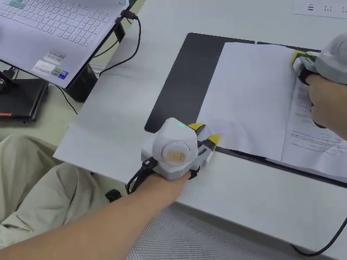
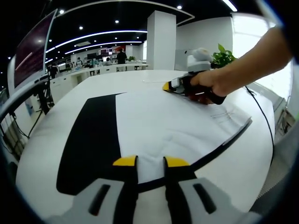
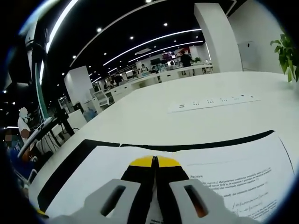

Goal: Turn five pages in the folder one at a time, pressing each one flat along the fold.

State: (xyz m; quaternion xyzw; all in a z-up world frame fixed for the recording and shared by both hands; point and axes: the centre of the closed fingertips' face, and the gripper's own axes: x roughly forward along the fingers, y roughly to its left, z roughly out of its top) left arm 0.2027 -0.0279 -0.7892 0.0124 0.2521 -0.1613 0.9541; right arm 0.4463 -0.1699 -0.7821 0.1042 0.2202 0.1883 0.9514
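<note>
At page edge, left gripper

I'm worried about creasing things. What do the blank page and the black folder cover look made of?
The blank page looks like thin matte white paper: it ripples near its lower corner. The folder cover seems matte black plastic or coated card: flat, dull, no glare.

open laptop, black cable, white table, potted plant
</note>
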